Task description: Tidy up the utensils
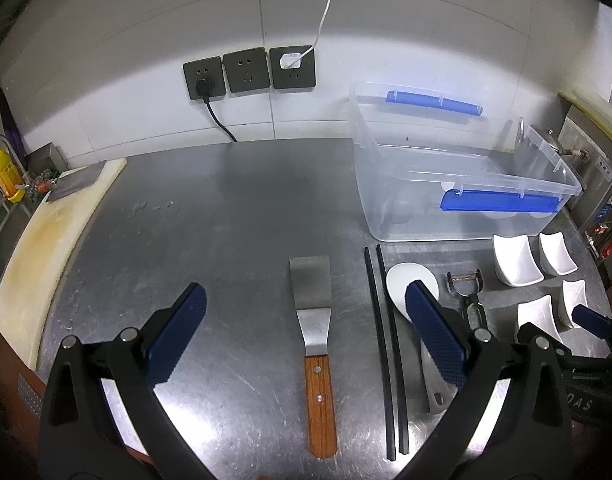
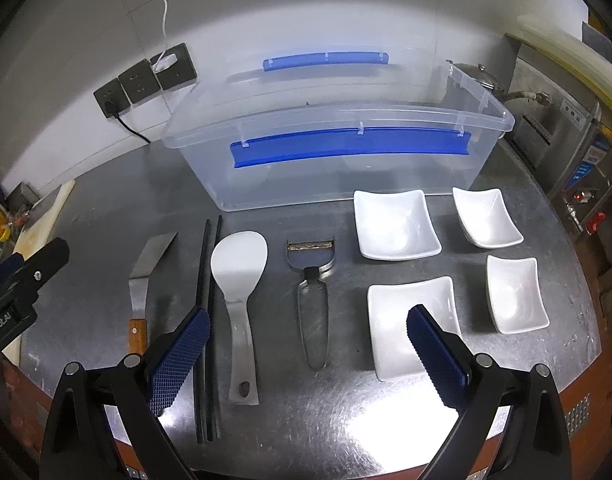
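On a steel table lie a wood-handled metal spatula (image 1: 315, 344) (image 2: 140, 292), a pair of black chopsticks (image 1: 385, 348) (image 2: 208, 320), a white rice paddle (image 2: 240, 292) (image 1: 401, 284) and a metal peeler (image 2: 311, 300) (image 1: 467, 296). Behind them stands a clear plastic bin (image 2: 337, 152) (image 1: 457, 184) with blue handles. My left gripper (image 1: 306, 312) hovers open above the spatula, its fingers either side. My right gripper (image 2: 307, 328) is open over the peeler, holding nothing. The right gripper's tip (image 1: 589, 320) shows at the left view's right edge.
Several white square dishes (image 2: 397, 224) (image 1: 515, 264) sit right of the utensils. A white cutting board (image 1: 46, 240) lies along the table's left side. Wall sockets with cables (image 1: 246, 70) are behind. Steel appliances (image 2: 565, 128) stand at far right.
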